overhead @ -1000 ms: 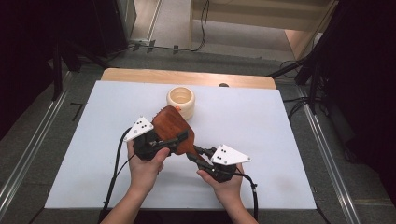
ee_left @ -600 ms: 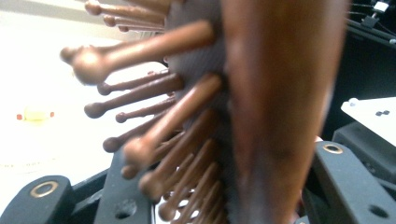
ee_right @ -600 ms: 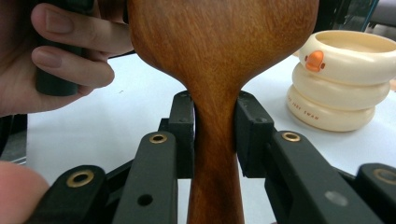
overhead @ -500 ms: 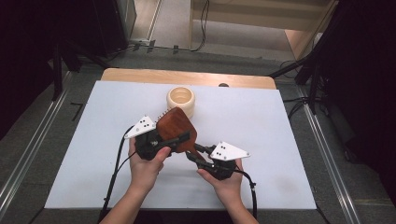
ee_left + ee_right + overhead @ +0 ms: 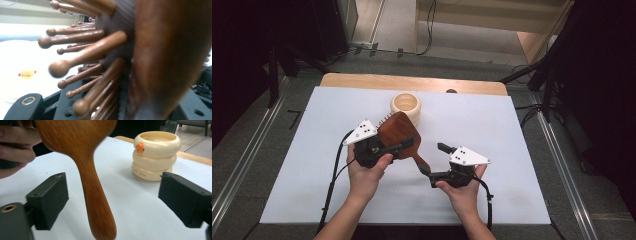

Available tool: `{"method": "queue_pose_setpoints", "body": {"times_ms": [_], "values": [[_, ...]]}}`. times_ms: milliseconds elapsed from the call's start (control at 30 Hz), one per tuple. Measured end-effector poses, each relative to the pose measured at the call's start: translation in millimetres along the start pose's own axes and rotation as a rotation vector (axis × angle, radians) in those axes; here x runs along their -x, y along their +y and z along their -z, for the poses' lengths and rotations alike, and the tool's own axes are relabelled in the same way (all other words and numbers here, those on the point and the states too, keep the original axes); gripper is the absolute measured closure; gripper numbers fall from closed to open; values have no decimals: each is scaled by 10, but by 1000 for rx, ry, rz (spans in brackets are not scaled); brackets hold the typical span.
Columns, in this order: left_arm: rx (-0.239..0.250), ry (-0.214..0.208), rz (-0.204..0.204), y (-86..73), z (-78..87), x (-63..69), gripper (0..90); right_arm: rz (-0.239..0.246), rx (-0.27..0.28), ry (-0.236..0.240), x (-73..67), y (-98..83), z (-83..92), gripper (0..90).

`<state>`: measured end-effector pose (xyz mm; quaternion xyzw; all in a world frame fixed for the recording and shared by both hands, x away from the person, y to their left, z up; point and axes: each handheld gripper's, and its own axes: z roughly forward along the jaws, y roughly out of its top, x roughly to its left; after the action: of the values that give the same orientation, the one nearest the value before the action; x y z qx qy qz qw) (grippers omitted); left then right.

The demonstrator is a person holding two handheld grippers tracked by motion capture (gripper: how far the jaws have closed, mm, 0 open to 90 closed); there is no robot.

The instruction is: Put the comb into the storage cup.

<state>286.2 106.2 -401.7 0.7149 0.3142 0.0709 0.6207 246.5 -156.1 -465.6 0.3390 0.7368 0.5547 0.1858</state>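
Note:
A brown wooden hairbrush [image 5: 396, 131] hangs tilted above the white table, head up and handle pointing down to the right. My left gripper [image 5: 403, 145] is shut on its head; in the left gripper view the knobbed bristles [image 5: 82, 57] and the wooden back [image 5: 160, 60] stand close between the jaws. My right gripper [image 5: 437, 161] is open, and its jaws have just been opening. The brush handle [image 5: 97, 195] hangs between the two black pads [image 5: 50, 200] without touching either.
A cream ringed cup [image 5: 405, 106] with a small orange mark [image 5: 140, 147] stands at the back middle of the white sheet [image 5: 512, 130], just behind the brush head. A wooden table edge [image 5: 412, 82] runs behind it. Dark floor and metal rails surround the table.
The right jaws have spread wide and let go of the handle. The left jaws have closed on the brush head. Both hands stay roughly where they were.

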Motion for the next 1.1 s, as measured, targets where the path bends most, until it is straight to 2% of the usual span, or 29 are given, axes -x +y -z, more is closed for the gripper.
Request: {"method": "queue_pose_setpoints", "body": {"times_ms": [100, 300, 633, 933, 1100], "values": [[6, 2, 0, 23, 8, -12, 563, -28, 15, -22, 70, -11, 58, 0], [13, 16, -8, 73, 26, -52, 563, 2, 28, -113, 136, -57, 173, 0], [27, 34, -12, 166, 80, -119, 563, 0, 61, -131, 276, -124, 369, 0], [34, 44, -22, 243, 107, -163, 562, -8, 57, -174, 422, -234, 584, 0], [43, 48, -27, 290, 123, -193, 563, -18, 51, -177, 496, -302, 708, 0]]}}
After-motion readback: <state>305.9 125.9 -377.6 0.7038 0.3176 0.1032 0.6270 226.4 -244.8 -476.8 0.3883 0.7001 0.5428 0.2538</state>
